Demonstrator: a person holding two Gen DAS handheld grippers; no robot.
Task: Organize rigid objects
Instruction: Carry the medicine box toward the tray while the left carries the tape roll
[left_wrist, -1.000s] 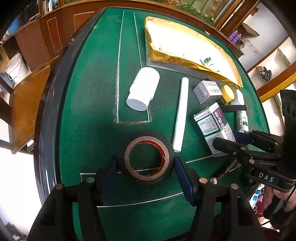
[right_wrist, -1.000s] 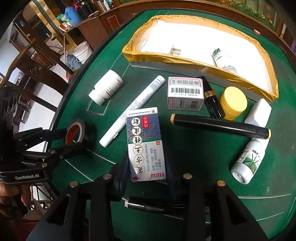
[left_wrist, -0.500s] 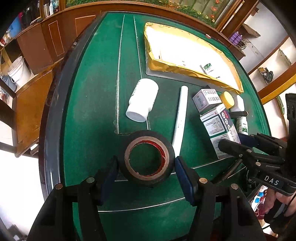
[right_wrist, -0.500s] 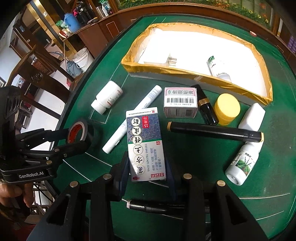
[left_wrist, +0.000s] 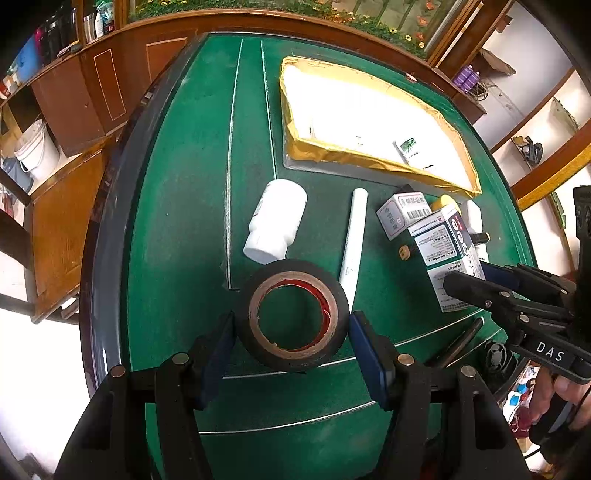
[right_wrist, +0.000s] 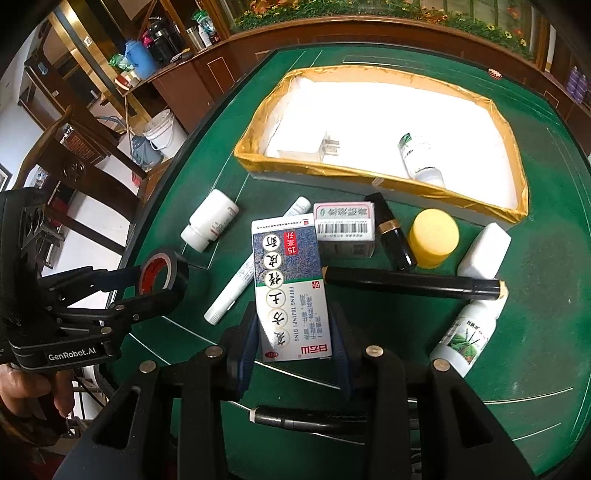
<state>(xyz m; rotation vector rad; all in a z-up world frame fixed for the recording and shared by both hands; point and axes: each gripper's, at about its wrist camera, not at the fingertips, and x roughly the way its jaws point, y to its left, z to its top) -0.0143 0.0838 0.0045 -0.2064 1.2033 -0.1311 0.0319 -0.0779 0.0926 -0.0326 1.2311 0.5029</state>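
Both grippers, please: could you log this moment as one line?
left gripper: shut on tape roll | right gripper: shut on medicine box | tray: plug, bottle inside

Left wrist view: looks forward and steeply down along the left gripper (left_wrist: 291, 332) from low over the near edge of the green table (left_wrist: 177, 229), close to the surface, facing the far edge and the gold-rimmed tray (left_wrist: 369, 158). Right wrist view: set likewise above the right gripper (right_wrist: 295, 339), at the near edge further right, facing the same tray (right_wrist: 314, 173). Shared ground: the tray, the white bottle (left_wrist: 275, 225) (right_wrist: 210, 223), the white tube (left_wrist: 352, 240) (right_wrist: 236, 288), the barcoded box (left_wrist: 404, 214) (right_wrist: 345, 229). Each view catches the other gripper at its side margin.
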